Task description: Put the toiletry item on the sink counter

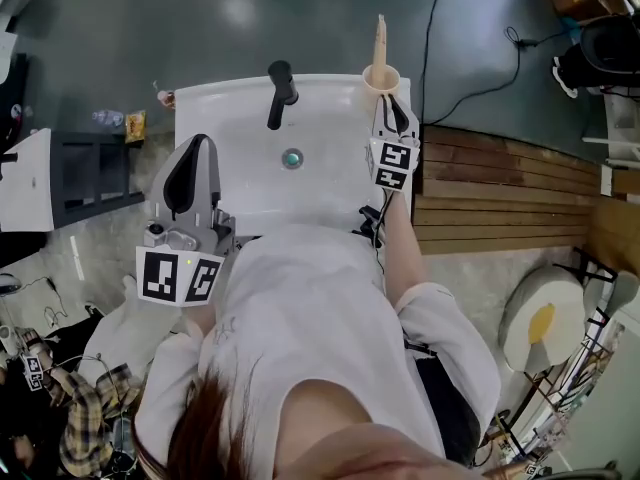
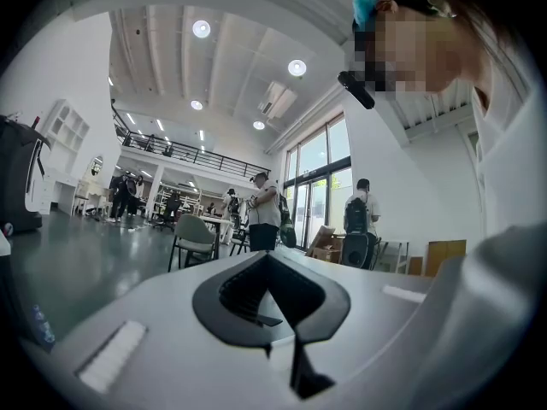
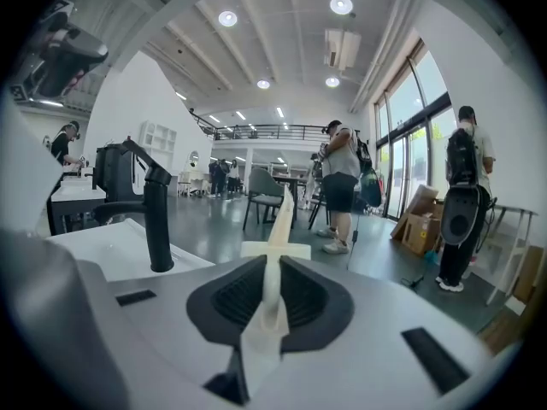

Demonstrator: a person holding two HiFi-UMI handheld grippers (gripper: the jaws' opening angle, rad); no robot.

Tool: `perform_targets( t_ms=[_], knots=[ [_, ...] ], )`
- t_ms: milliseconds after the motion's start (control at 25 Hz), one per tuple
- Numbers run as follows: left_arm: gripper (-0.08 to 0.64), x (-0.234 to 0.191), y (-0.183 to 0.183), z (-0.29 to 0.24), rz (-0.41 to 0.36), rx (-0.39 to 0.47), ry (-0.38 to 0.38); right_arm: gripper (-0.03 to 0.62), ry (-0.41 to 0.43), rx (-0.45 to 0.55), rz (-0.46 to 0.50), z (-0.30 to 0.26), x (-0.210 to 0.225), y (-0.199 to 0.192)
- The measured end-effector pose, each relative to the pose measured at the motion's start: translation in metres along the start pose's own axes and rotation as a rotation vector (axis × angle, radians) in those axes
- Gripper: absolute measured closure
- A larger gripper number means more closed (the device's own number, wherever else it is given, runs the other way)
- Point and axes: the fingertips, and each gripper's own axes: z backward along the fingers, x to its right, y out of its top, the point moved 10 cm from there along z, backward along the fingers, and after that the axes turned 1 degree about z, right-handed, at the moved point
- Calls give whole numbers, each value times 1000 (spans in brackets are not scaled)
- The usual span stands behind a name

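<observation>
A cream cup (image 1: pixel 381 80) with a tall cream stick (image 1: pixel 379 40) standing in it sits at the back right corner of the white sink counter (image 1: pixel 230 103). My right gripper (image 1: pixel 384 100) reaches it from the near side and is shut on the cup's wall (image 3: pixel 263 314); in the right gripper view the stick (image 3: pixel 282 216) rises just beyond the jaws. My left gripper (image 1: pixel 190 180) hangs over the sink's front left edge, pointing away from the person, shut with nothing between its pads (image 2: pixel 256 293).
A black faucet (image 1: pixel 280 93) stands at the back of the basin, left of the cup, with the drain (image 1: pixel 292 158) below it. A wooden platform (image 1: pixel 500 183) lies to the right and a dark shelf unit (image 1: pixel 90 173) to the left. Several people stand in the hall beyond.
</observation>
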Motion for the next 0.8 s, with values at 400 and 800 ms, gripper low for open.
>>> perform_targets(
  t_ms=[400,800],
  knots=[
    [575,0,0,2,7,12,-3,543,7,-49,1,8,1,-10],
    [575,0,0,6,14,28,-3,543,6,-93,-10,12,0,-21]
  ],
)
